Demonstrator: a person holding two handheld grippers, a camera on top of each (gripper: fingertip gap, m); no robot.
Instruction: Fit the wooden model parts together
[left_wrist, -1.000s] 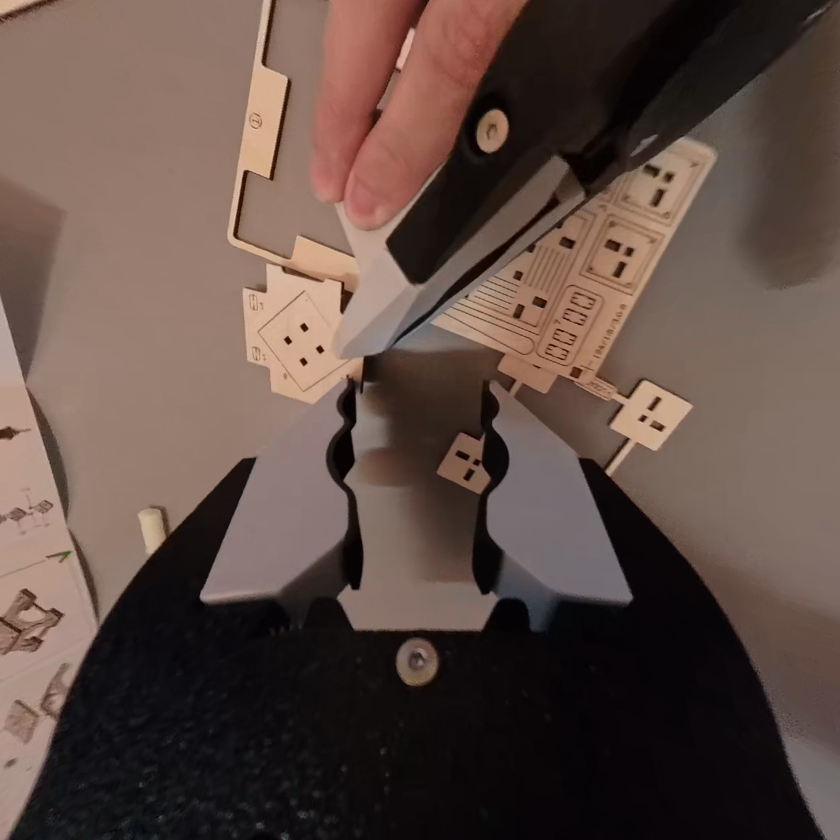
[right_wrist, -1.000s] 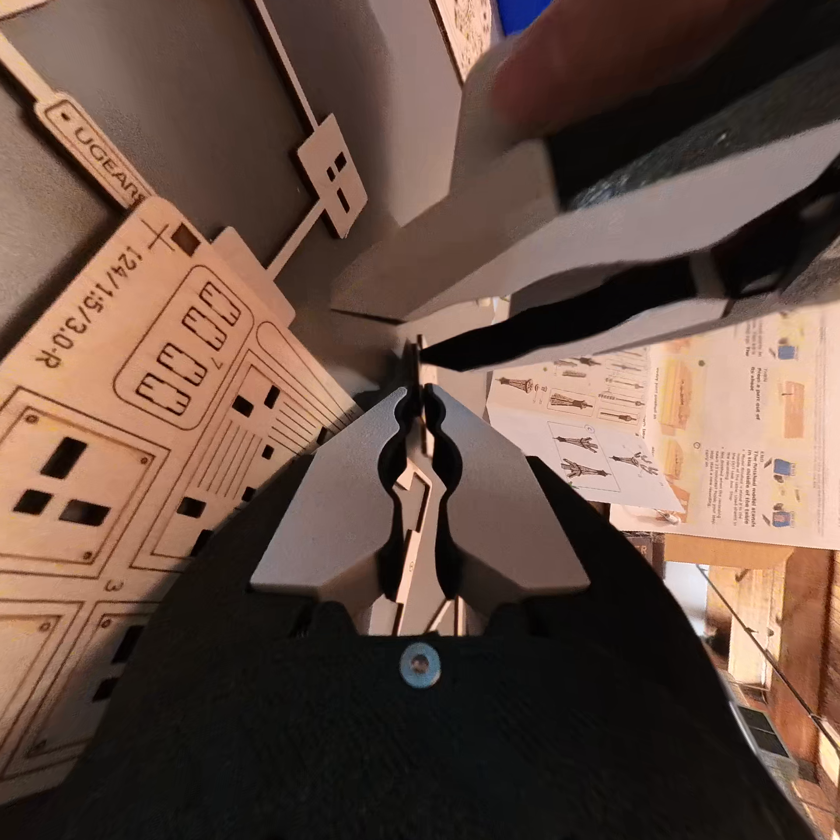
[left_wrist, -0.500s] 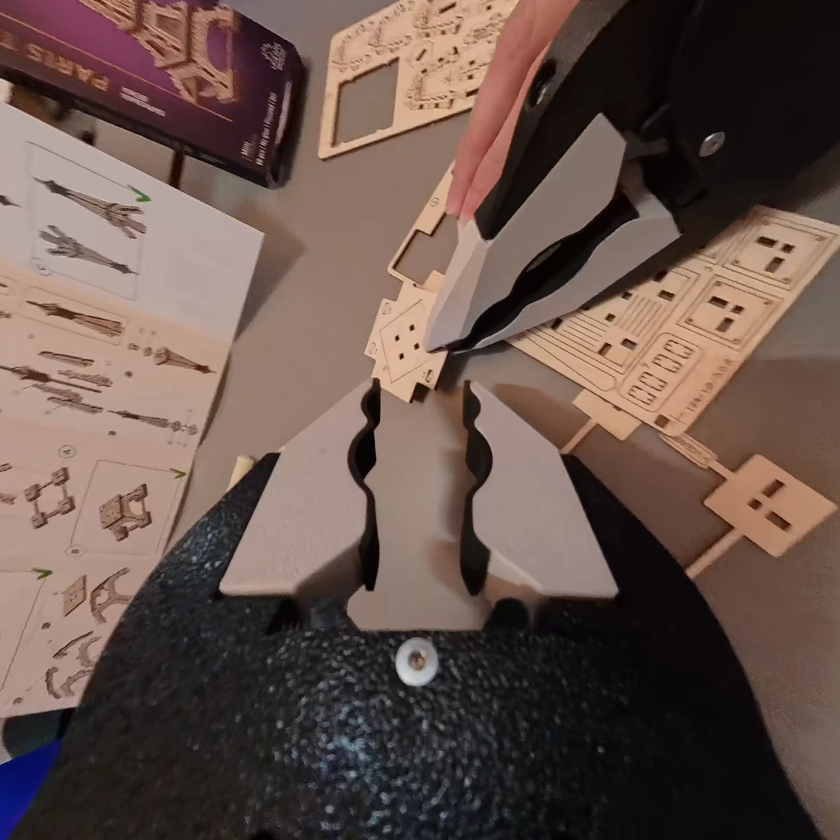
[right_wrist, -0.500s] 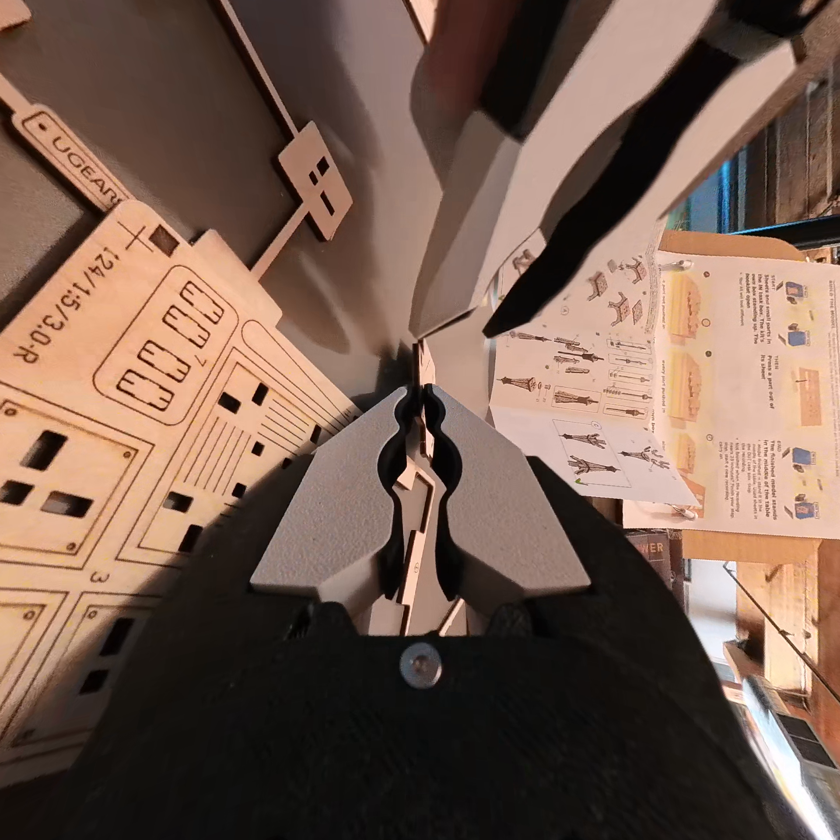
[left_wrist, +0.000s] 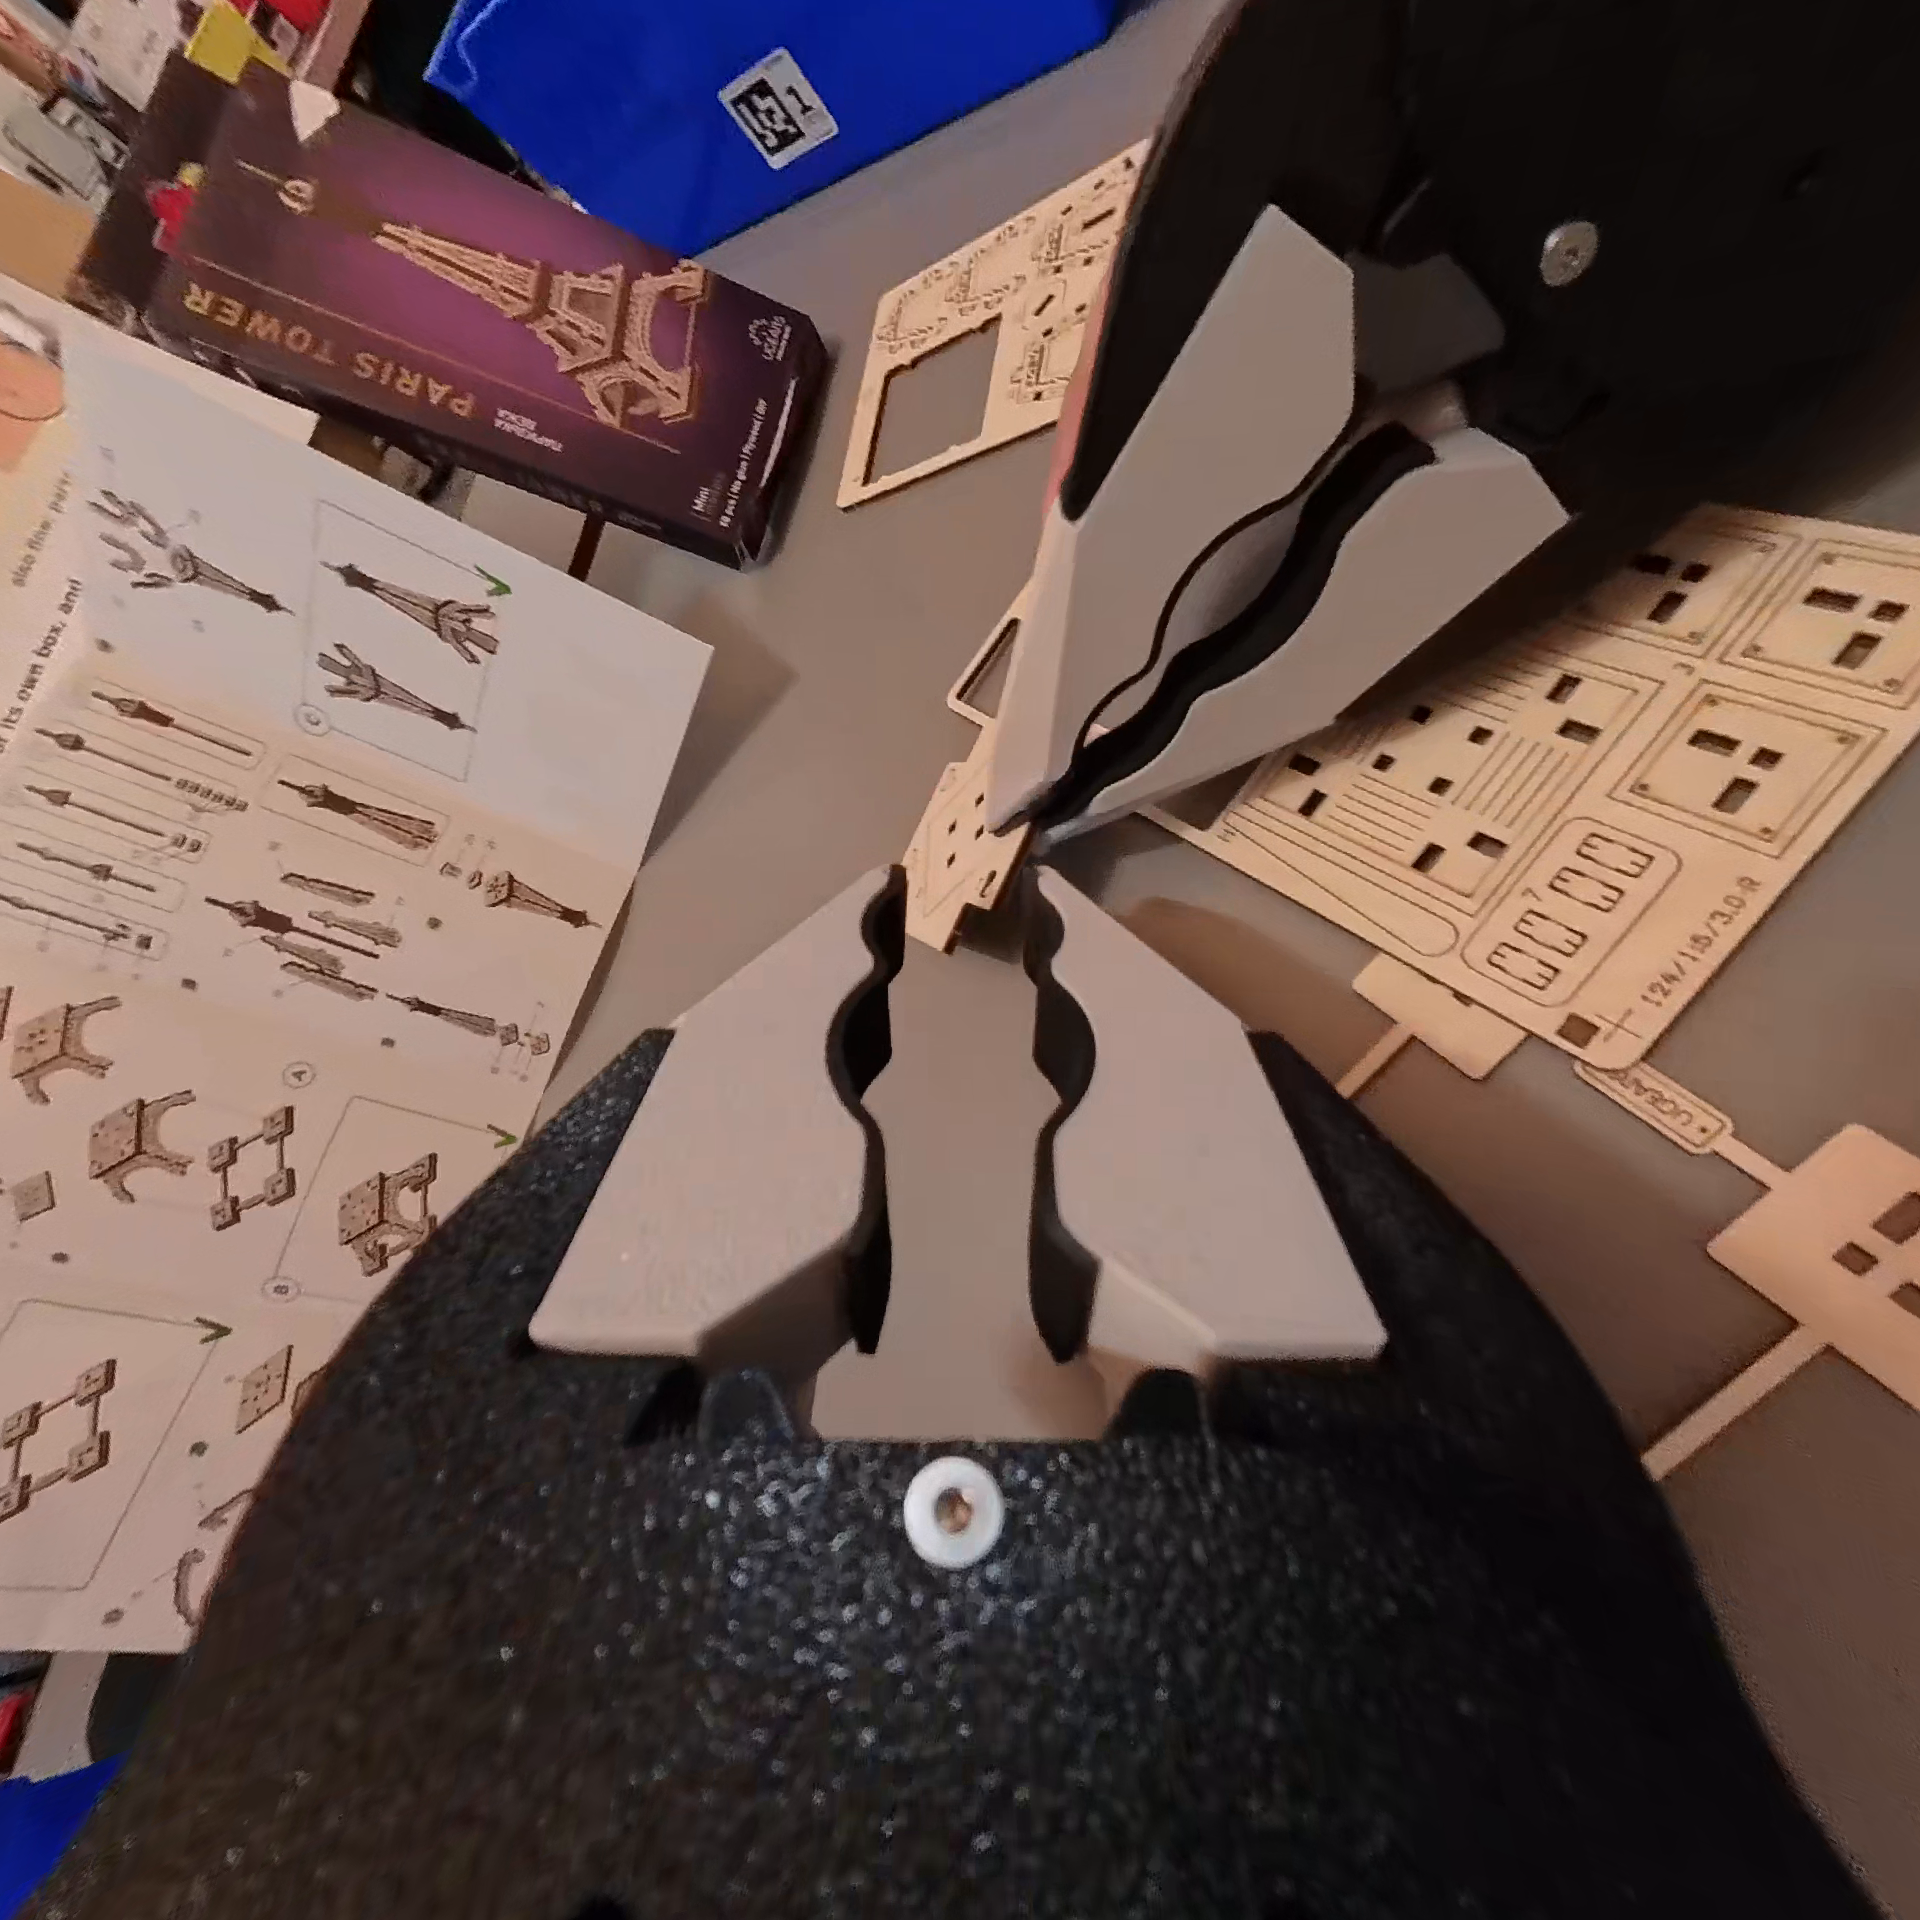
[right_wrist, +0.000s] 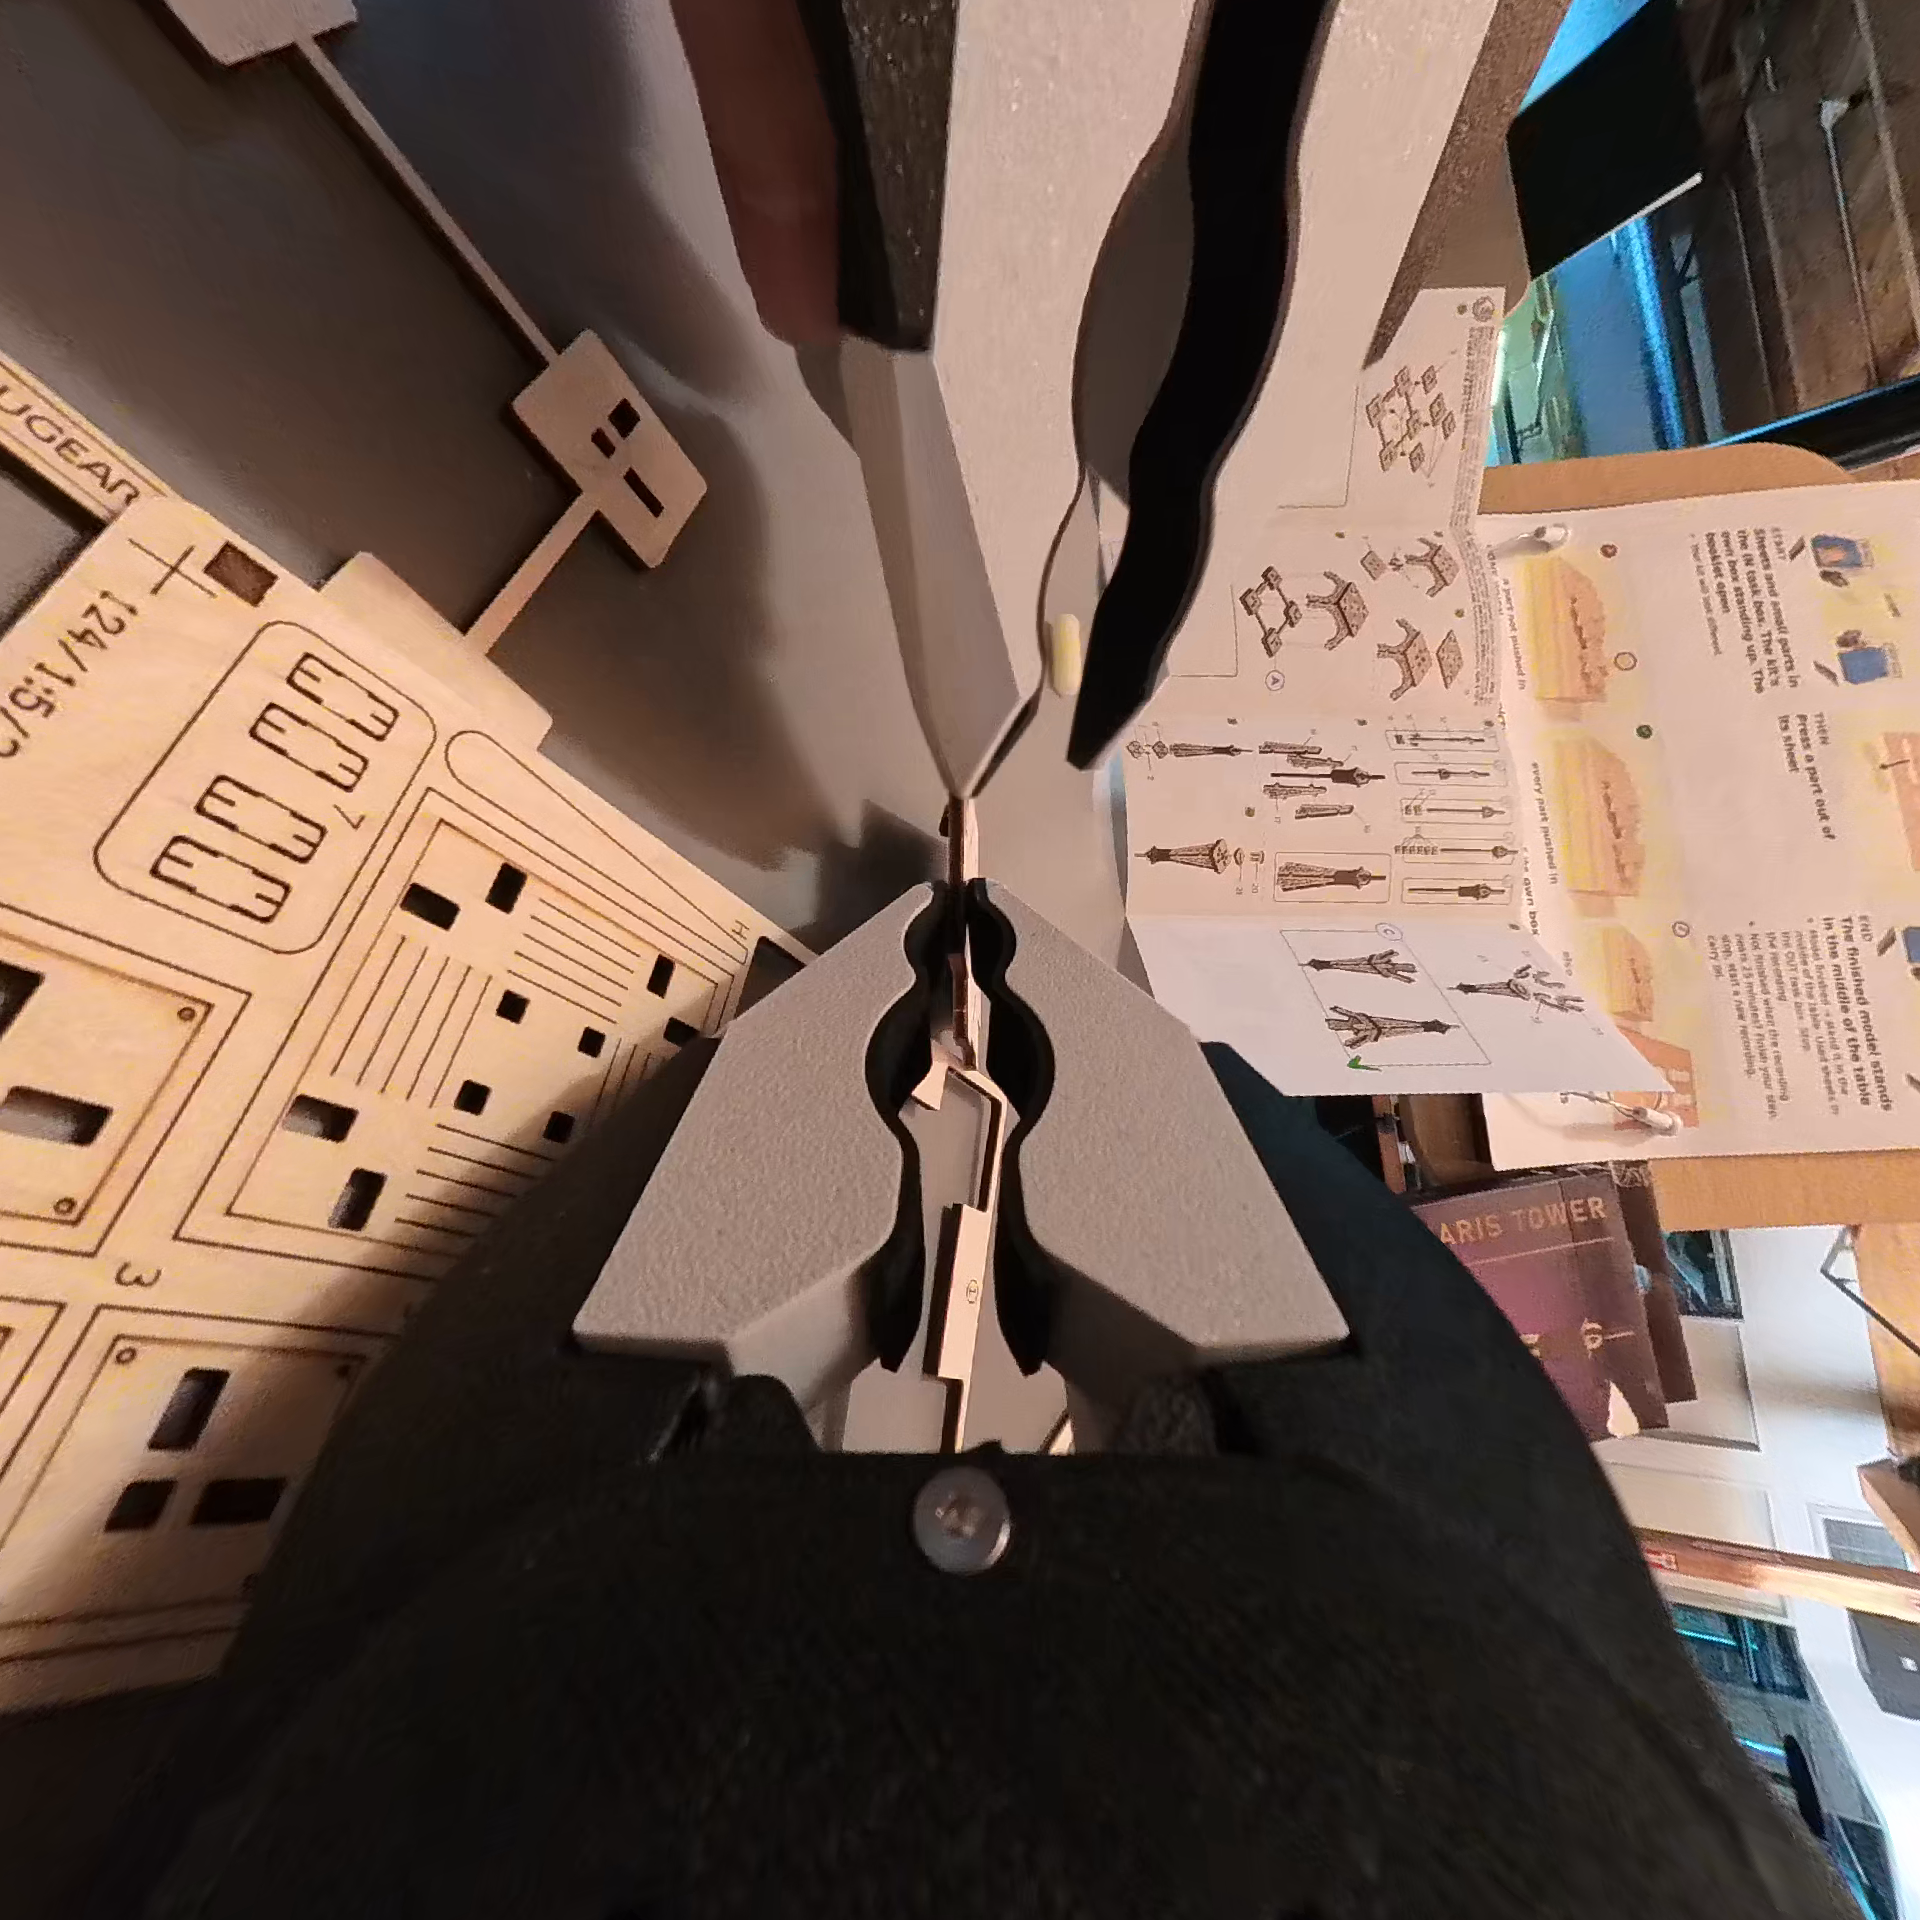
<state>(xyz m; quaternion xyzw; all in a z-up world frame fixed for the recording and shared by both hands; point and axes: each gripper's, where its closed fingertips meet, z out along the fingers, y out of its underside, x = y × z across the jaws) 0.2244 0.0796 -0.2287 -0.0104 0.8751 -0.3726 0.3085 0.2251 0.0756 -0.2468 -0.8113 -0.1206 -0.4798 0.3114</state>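
While clamped edge-on in the clenched right gripper (right_wrist: 958, 894) above the grey table (left_wrist: 852, 582), pale flat wooden part (left_wrist: 961, 883) meets spread, empty left gripper (left_wrist: 961, 883). Handover or re-grip step, probably. Next: closing squarely on its free edge without twisting the thin wood.

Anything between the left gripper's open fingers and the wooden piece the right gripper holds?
Nothing: left wrist view shows bare grey table between the left gripper and the wooden piece.
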